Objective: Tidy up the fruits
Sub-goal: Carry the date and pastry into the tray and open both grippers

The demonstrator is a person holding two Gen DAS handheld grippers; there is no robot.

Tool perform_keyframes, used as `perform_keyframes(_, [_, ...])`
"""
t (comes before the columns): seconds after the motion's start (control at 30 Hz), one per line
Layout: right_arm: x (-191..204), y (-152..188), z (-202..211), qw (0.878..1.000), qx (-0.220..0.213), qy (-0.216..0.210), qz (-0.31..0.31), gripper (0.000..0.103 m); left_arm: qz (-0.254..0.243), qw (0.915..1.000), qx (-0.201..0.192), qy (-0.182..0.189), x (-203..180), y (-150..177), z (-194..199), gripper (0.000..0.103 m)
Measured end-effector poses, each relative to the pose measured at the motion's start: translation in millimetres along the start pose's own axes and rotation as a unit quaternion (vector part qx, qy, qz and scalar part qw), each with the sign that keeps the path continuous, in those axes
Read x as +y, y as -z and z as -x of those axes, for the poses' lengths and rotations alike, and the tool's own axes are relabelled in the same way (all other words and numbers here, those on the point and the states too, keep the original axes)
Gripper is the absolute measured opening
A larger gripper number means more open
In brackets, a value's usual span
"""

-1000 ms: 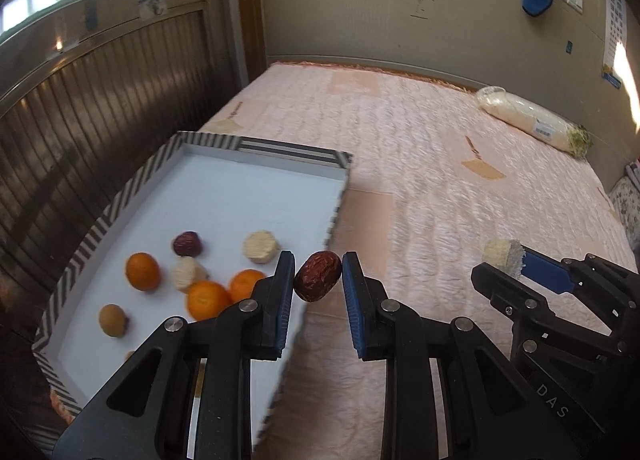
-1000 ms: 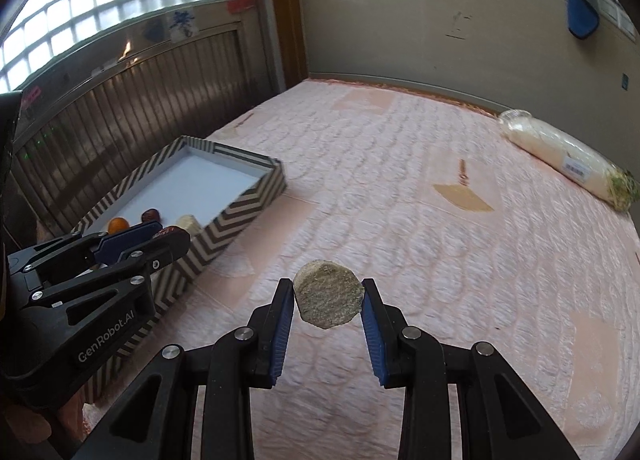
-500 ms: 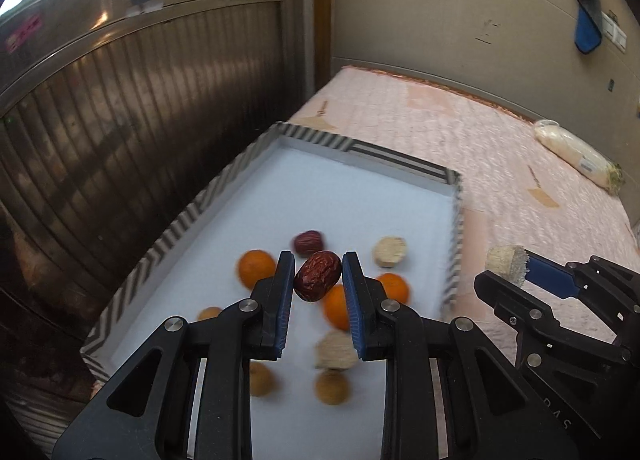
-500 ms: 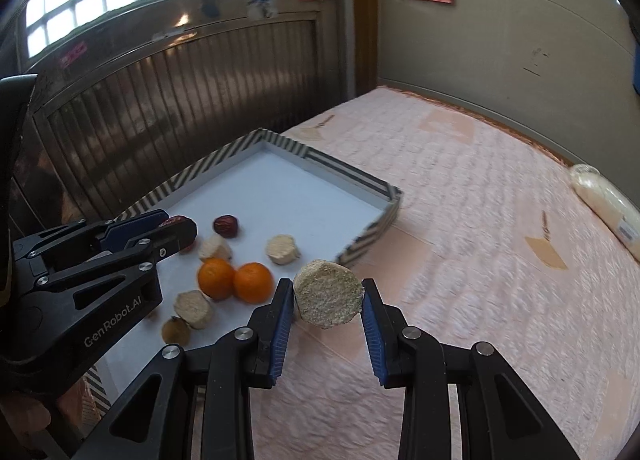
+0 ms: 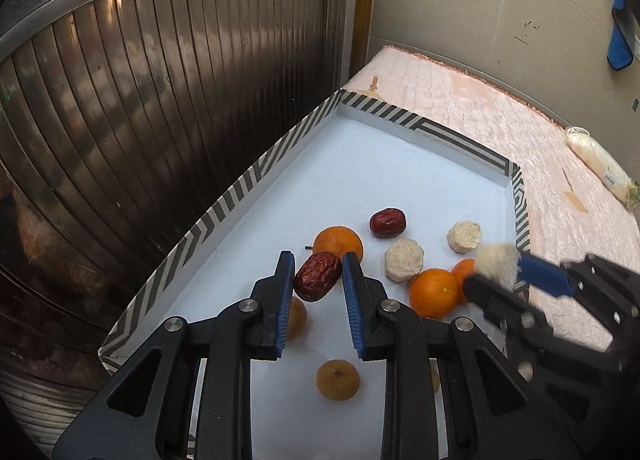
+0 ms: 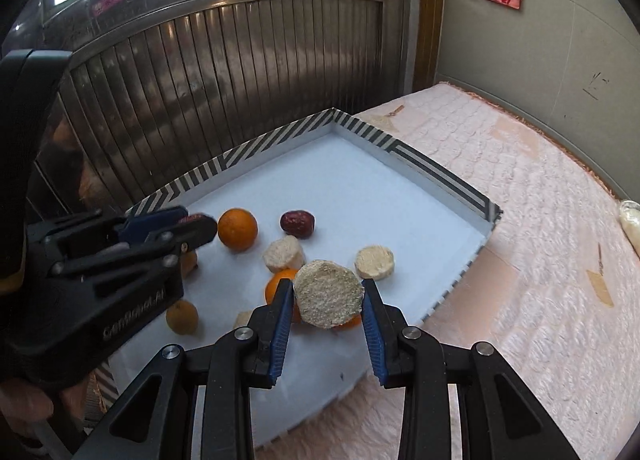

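Left gripper [image 5: 318,274] and right gripper [image 6: 328,294] side by side, angled downward, jaws clamped on loads.

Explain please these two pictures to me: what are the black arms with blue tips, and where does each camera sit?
No robot is here. A person holds one pinching tool in each hand, and a camera sits on each tool, looking forward along its two fingers. In the left camera's picture, the left tool is shut on a red date. In the right camera's picture, the right tool is shut on a pale round slice. Both hang over a white tray with a striped rim, which lies on a pink mattress. In the tray lie oranges, another date, and more pale slices.
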State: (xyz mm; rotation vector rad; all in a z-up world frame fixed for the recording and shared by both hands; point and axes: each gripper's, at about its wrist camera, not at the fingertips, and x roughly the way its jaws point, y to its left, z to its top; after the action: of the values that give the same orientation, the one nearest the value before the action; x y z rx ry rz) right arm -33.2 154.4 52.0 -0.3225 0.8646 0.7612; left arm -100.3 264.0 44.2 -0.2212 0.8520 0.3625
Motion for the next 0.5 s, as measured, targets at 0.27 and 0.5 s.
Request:
perform_keyframes(0.27, [-6.6, -20.7, -29.1, 1.0, 0.017, -0.003, -0.001, 0.032, -0.005, 0.9999, 0.015, 0.007, -2.5, -2.7, -11.1, 0.024])
perform_keyframes(0.5, [-9.9, -23.6, -47.1, 1.0, 0.027, -0.013, -0.001, 0.033, -0.009, 0.9992, 0.035, 0.014, -5.3, -5.5, -19.8, 0.024])
